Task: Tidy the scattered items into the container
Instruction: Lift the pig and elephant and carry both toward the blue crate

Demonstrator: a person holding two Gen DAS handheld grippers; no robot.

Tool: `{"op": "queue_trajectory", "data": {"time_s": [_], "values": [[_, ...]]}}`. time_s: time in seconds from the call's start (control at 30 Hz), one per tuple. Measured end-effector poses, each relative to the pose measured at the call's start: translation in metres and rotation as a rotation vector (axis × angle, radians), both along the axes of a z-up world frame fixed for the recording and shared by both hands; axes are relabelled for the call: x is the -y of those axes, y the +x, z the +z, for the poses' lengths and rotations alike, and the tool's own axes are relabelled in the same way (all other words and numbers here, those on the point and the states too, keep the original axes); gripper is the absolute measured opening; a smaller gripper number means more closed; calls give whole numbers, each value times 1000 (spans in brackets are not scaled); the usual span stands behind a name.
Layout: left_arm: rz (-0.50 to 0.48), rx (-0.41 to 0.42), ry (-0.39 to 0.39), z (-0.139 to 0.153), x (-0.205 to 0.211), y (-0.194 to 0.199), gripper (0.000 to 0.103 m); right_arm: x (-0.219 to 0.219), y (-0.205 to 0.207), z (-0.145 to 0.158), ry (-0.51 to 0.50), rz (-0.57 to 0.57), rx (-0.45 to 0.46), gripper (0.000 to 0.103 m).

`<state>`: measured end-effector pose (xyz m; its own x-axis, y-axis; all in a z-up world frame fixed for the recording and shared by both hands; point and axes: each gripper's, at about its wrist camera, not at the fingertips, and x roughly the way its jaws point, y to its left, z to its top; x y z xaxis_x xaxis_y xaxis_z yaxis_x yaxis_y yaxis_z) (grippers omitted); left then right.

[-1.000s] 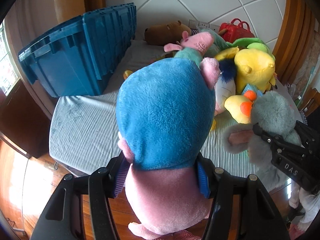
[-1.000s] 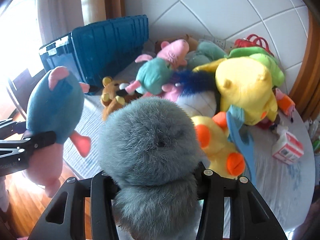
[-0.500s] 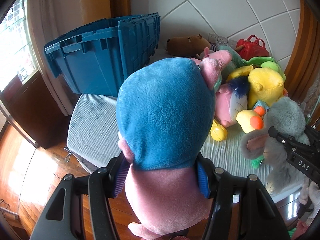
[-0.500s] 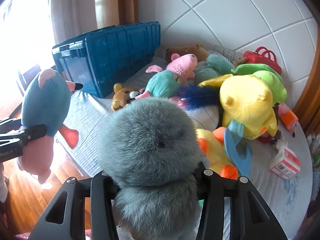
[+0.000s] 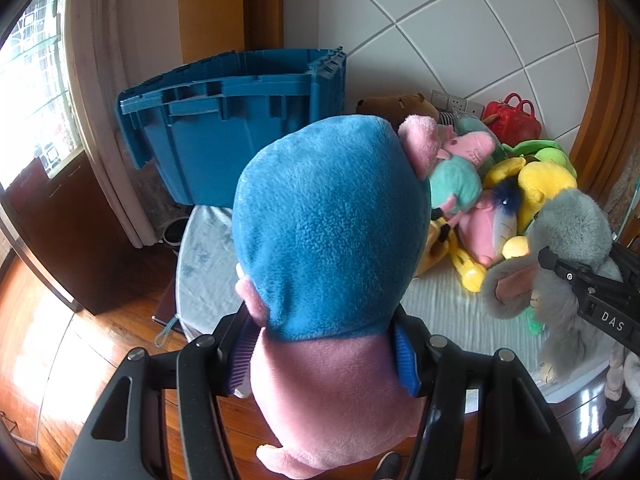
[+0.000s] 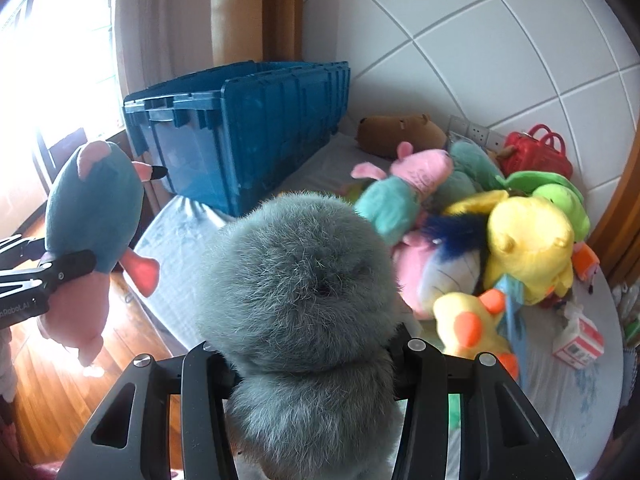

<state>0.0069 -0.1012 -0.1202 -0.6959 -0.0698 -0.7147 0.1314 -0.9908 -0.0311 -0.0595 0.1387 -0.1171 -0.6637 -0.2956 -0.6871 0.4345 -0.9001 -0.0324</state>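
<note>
Blue crate (image 5: 236, 136) at the bed's (image 6: 560, 400) far corner. Left gripper (image 5: 324, 354) clamped on blue-pink plush (image 5: 328, 240), right gripper (image 6: 312, 364) on grey plush (image 6: 300, 280), both short of it. Might snag the upright lid or drop outside if released early.

Blue-and-pink plush (image 5: 332, 240); grey furry plush (image 6: 300, 280); blue crate (image 6: 256, 128); red bag (image 6: 536, 156).

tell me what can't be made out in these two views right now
- Inside of the blue plastic crate: both views, hidden by its own walls.
- Face of the blue and pink plush toy: left wrist view shows only its back.
- Grey furry plush toy: right wrist view, fills the centre, face unseen.
- Small red and white carton: right wrist view, print too small.
</note>
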Motion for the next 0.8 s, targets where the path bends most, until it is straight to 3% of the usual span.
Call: {"op": "queue_trajectory", "data": {"time_s": [0.43, 0.8], "values": [[8, 23, -17, -16, 111, 26, 57, 131, 21, -1, -14, 50, 7, 47], [33, 84, 15, -43, 150, 10, 57, 200, 6, -17, 28, 125, 51, 47]]}}
